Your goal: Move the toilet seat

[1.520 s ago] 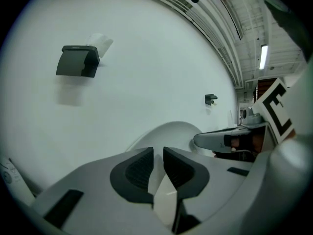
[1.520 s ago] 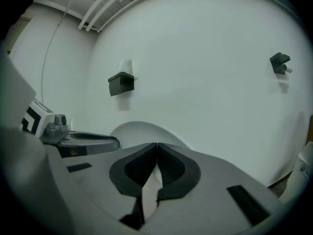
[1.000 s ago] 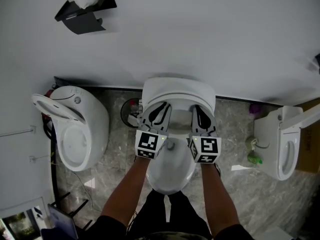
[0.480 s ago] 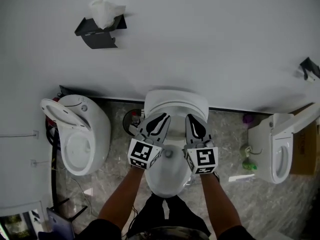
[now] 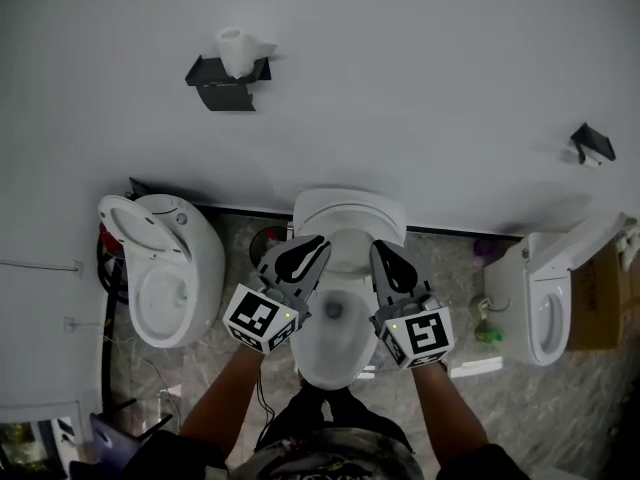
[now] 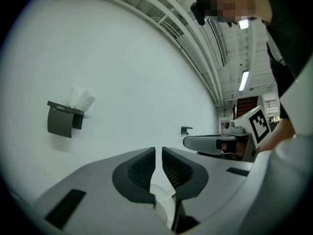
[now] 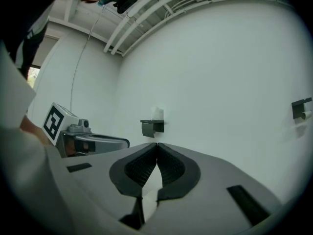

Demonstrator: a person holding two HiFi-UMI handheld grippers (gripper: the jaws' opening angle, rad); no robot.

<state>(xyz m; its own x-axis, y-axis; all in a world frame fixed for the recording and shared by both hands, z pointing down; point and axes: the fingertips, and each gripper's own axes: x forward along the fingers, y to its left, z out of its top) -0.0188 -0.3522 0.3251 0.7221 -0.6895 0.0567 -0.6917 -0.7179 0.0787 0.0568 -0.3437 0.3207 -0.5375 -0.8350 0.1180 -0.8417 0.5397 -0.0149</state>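
Left gripper (image 5: 318, 244) has angled outward; it and right gripper (image 5: 381, 249) closed, seemingly empty, above toilet (image 5: 350, 211).

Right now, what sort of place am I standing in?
Probably a toilet showroom or test room, not a home bathroom: a left toilet, middle toilet and right toilet stand side by side along one white wall, with a paper holder mounted above.

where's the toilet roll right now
Head view, upper left: the roll sits on the dark wall holder, above and right of the left toilet.
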